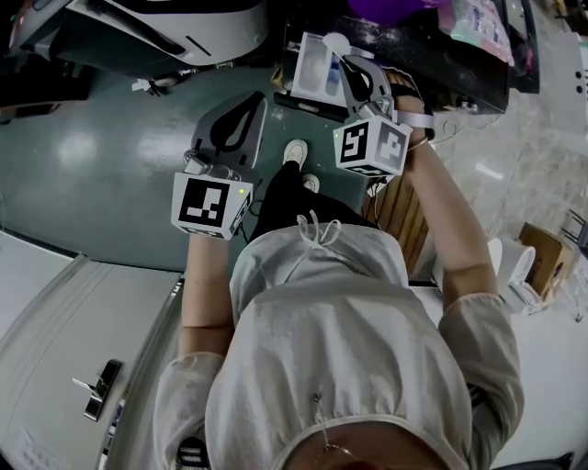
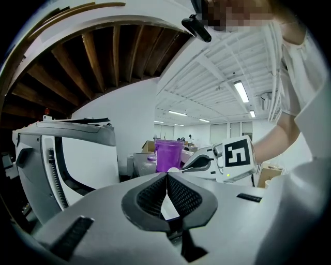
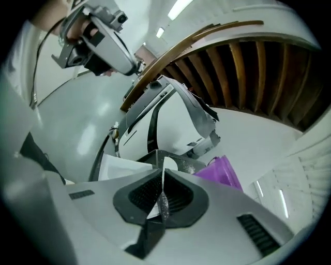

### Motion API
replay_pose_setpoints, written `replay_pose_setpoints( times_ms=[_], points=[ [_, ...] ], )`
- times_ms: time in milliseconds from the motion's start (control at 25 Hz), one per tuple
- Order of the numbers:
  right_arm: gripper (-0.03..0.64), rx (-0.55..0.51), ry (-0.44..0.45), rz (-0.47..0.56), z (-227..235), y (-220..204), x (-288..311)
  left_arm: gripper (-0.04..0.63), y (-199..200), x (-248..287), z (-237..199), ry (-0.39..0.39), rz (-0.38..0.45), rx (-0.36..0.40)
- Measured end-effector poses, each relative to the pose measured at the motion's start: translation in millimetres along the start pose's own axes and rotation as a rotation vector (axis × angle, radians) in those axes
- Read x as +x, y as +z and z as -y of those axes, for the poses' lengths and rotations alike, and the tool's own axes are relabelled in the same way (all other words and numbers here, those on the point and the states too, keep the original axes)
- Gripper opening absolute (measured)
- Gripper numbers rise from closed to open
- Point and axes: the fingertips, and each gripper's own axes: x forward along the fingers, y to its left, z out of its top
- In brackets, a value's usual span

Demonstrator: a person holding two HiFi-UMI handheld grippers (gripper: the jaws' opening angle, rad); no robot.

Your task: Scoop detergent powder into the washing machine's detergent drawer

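The white detergent drawer (image 1: pixel 312 72) stands pulled out from a dark-topped unit at the top centre. My right gripper (image 1: pixel 342 55) hangs over its right end, shut on the thin handle of a white scoop (image 1: pixel 335 43). In the right gripper view the powder-dusted scoop handle (image 3: pixel 163 202) is pinched between the jaws, with the drawer (image 3: pixel 121 166) just beyond. My left gripper (image 1: pixel 260 98) hovers over the floor left of the drawer, jaws closed on nothing; its tips (image 2: pixel 167 176) meet. A purple tub (image 2: pixel 168 154) stands behind the drawer.
A white washing machine (image 1: pixel 175 32) stands at the upper left, over the grey-green floor (image 1: pixel 83 156). A pink printed bag (image 1: pixel 473 23) lies on the dark top at the upper right. The person's shoes (image 1: pixel 296 151) are below the drawer. White cabinets (image 1: pixel 64 340) run along the lower left.
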Motion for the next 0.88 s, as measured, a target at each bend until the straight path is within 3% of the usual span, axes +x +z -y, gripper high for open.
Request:
replay_pose_setpoints(
  times_ms=[360, 560, 880],
  points=[
    [0.014, 0.368, -0.003, 0.052, 36, 13, -33, 0.021, 35, 10, 4, -0.031, 0.022, 0.082],
    [0.015, 0.562, -0.074, 0.134, 70, 17, -57, 0.021, 62, 18, 3, -0.042, 0.059, 0.113],
    [0.015, 0.774, -0.191, 0.253, 121, 11, -107, 0.021, 105, 41, 15, -0.083, 0.114, 0.165]
  ],
)
